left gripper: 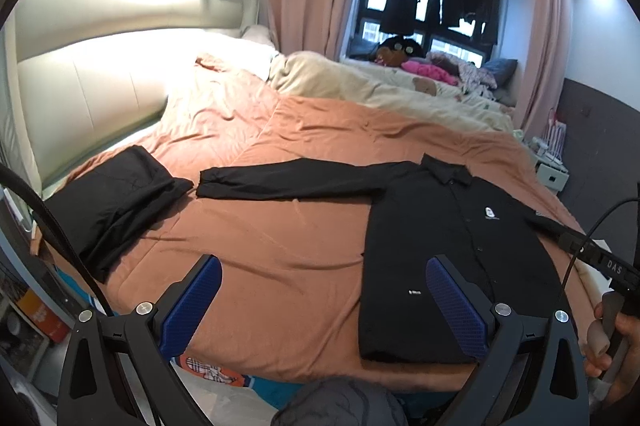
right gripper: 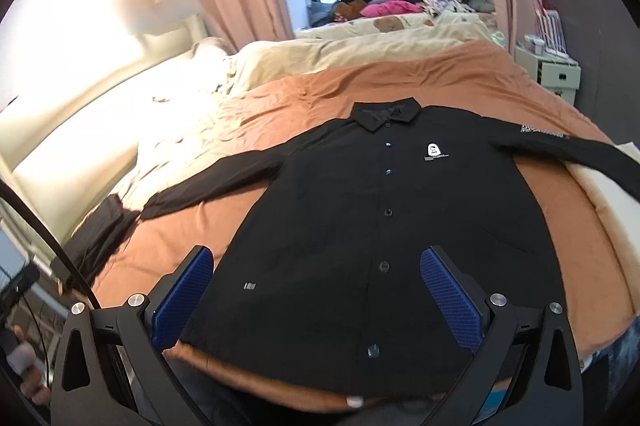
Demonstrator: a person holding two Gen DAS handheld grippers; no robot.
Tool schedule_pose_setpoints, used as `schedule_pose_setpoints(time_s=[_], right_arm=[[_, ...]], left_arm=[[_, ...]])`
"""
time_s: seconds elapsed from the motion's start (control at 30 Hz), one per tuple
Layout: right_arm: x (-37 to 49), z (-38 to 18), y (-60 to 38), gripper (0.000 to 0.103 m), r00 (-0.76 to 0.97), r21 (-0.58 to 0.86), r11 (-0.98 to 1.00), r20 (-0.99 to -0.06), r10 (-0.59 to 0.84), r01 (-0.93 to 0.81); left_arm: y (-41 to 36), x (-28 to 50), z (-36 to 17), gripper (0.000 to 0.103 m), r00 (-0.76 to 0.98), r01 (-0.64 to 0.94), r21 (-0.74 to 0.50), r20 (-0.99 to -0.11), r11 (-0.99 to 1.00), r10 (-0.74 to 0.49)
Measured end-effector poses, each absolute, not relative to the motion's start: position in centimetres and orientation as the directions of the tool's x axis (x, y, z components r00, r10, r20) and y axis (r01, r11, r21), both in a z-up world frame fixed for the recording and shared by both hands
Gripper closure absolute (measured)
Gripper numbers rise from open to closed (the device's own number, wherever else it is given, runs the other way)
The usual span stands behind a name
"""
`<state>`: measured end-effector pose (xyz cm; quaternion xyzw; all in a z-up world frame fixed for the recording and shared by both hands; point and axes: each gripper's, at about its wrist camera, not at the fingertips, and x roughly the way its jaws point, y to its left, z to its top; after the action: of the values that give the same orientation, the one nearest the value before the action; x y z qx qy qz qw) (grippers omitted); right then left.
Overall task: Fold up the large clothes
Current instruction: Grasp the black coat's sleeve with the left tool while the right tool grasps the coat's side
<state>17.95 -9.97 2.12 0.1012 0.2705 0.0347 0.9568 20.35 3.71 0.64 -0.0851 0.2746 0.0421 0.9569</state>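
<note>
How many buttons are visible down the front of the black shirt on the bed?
5 on the black shirt, in the right wrist view: two bluish ones near the collar, then mid-chest, lower, and near the hem. One at the collar may be hidden.

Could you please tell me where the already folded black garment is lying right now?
In the left wrist view, the folded black garment lies at the left of the orange bedspread, near the headboard, just beyond the black shirt's outstretched sleeve cuff.
</note>
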Motion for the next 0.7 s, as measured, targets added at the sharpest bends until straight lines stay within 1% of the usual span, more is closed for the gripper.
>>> schedule_pose_setpoints(time_s=[0.13,0.2,0.33,0.53,0.6,0.63,0.67,0.7], right_arm=[[21.5,2.1,-10.1,0.0,0.849,0.248,0.969,-0.514,0.122,0.012],[23.3,2.0,-10.2,0.0,0.848,0.262,0.965,-0.517,0.12,0.023],[26.7,1.8,-9.9,0.0,0.846,0.287,0.957,-0.519,0.125,0.034],[32.5,0.7,-9.8,0.0,0.837,0.332,0.943,-0.522,0.162,0.025],[33.8,0.1,-9.9,0.0,0.835,0.343,0.939,-0.525,0.164,0.031],[34.3,0.0,-10.0,0.0,0.836,0.346,0.938,-0.524,0.163,0.034],[35.2,-0.2,-9.9,0.0,0.835,0.349,0.936,-0.525,0.168,0.031],[36.1,-0.5,-9.7,0.0,0.829,0.352,0.936,-0.53,0.18,0.022]], left_arm=[[4.4,22.7,0.8,0.001,0.845,-0.107,-0.185,-0.535,0.977,-0.008],[4.5,24.0,0.7,0.0,0.836,-0.115,-0.173,-0.549,0.978,0.001],[5.6,26.7,-0.1,0.0,0.815,-0.116,-0.203,-0.579,0.972,-0.024],[7.6,30.3,-1.3,0.001,0.8,-0.139,-0.188,-0.6,0.972,-0.002],[8.7,31.4,-1.8,0.001,0.794,-0.169,-0.183,-0.608,0.968,0.024],[9.3,32.0,-2.0,0.001,0.792,-0.183,-0.184,-0.61,0.966,0.034],[10.1,32.8,-2.3,0.005,0.787,-0.199,-0.189,-0.616,0.961,0.042],[10.6,33.4,-2.5,0.011,0.784,-0.204,-0.199,-0.62,0.958,0.039]])
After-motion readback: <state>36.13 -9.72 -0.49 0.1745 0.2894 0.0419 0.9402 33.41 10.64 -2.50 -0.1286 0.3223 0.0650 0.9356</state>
